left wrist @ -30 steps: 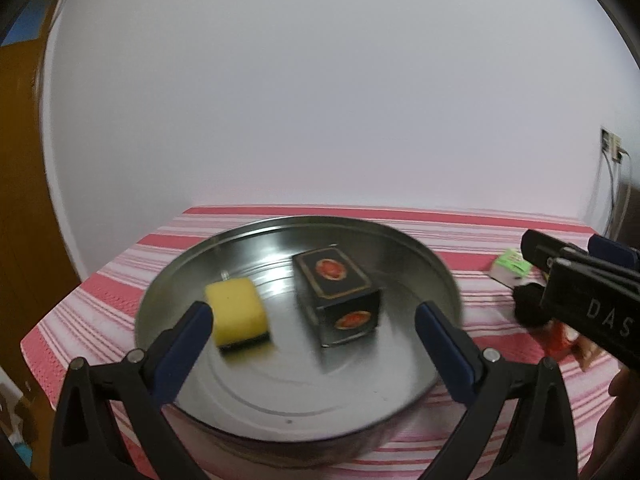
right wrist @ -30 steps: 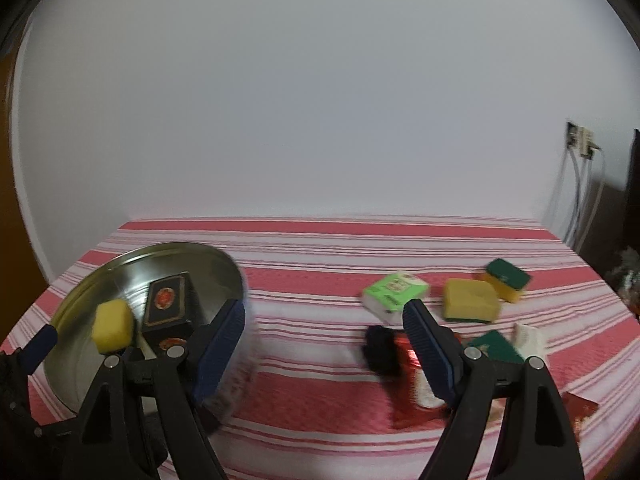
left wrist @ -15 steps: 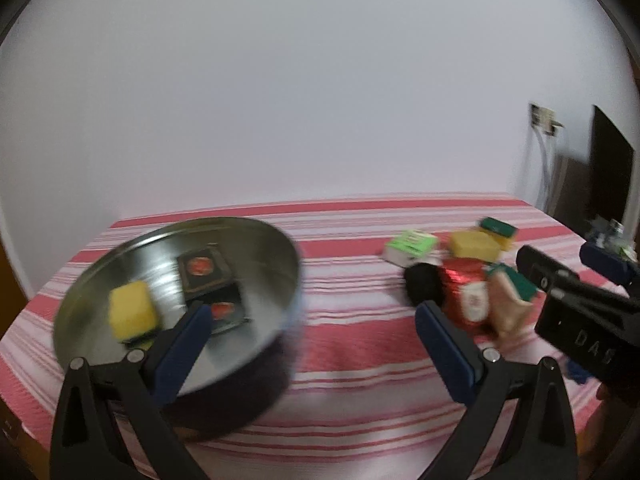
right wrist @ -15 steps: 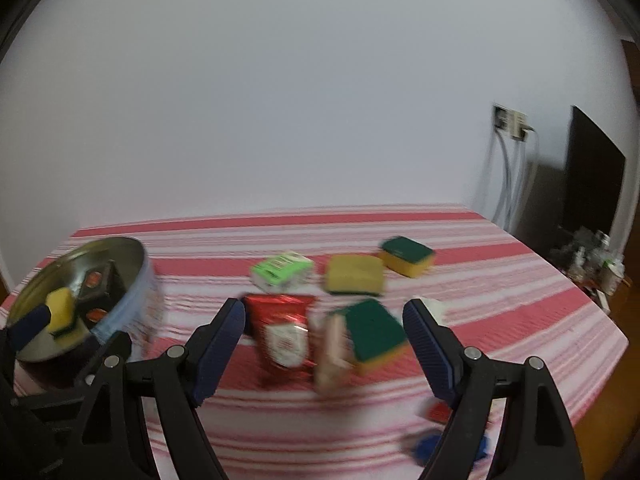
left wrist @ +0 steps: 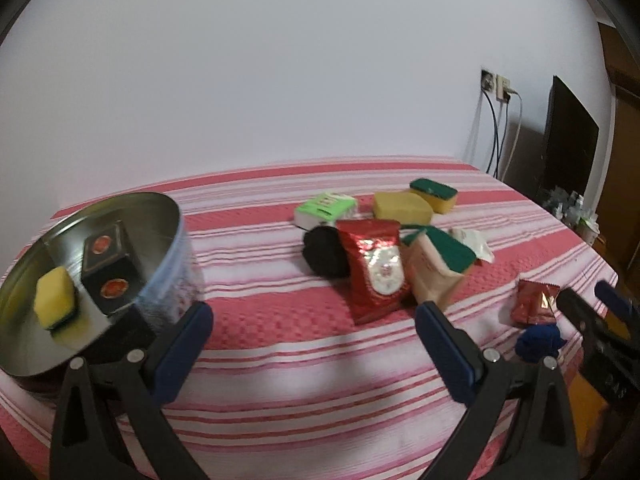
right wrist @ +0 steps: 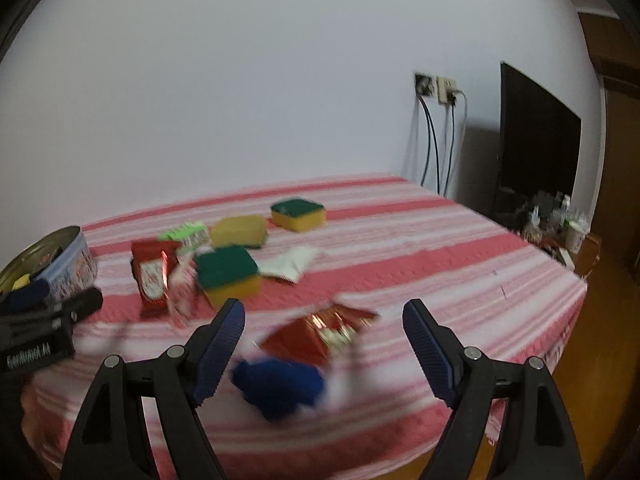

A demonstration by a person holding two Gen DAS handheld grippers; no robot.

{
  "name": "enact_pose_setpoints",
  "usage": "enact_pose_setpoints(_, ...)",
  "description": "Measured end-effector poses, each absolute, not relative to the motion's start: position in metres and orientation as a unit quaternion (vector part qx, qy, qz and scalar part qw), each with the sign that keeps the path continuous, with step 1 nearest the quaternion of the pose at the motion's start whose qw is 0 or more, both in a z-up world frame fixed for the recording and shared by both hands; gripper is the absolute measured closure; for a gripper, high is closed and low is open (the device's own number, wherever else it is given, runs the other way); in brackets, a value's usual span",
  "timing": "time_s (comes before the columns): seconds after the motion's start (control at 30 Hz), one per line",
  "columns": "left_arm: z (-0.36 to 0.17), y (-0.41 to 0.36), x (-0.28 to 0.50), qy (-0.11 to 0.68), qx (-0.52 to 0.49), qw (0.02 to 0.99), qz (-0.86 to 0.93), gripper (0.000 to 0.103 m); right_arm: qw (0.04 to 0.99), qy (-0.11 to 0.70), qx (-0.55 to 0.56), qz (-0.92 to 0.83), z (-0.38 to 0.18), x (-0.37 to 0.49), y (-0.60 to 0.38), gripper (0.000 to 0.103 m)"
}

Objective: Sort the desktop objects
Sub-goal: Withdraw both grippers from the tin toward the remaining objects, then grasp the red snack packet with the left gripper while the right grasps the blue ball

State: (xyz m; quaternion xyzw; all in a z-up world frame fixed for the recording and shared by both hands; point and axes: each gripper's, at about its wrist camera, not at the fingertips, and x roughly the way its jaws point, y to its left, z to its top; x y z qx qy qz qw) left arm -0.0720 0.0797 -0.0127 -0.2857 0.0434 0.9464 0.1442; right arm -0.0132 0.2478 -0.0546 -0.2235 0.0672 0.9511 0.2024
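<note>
Striped counter (left wrist: 280,320): round tin (left wrist: 168,240) w/ sponge + box; both hand-held grippers, left (left wrist: 314,350) & right (right wrist: 324,346), wide open, empty, right of tin.

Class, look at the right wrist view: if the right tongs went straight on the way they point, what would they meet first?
Probably the blue bundle lying low between the open right tongs, with the small red packet just behind it. The picture is blurred, so depth is uncertain.

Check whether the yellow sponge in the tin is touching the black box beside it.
Apart. The left wrist view shows a strip of shiny tin floor between the yellow sponge and the black box.
</note>
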Motion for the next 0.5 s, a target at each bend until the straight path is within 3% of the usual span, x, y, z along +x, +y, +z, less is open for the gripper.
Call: enact_pose_setpoints(0.5,-0.025,0.094,-0.087,0.035,-0.322,0.139,0.936,0.001,0.106,0.151,-0.26,0.948,-0.089,-0.022,0.256,0.02)
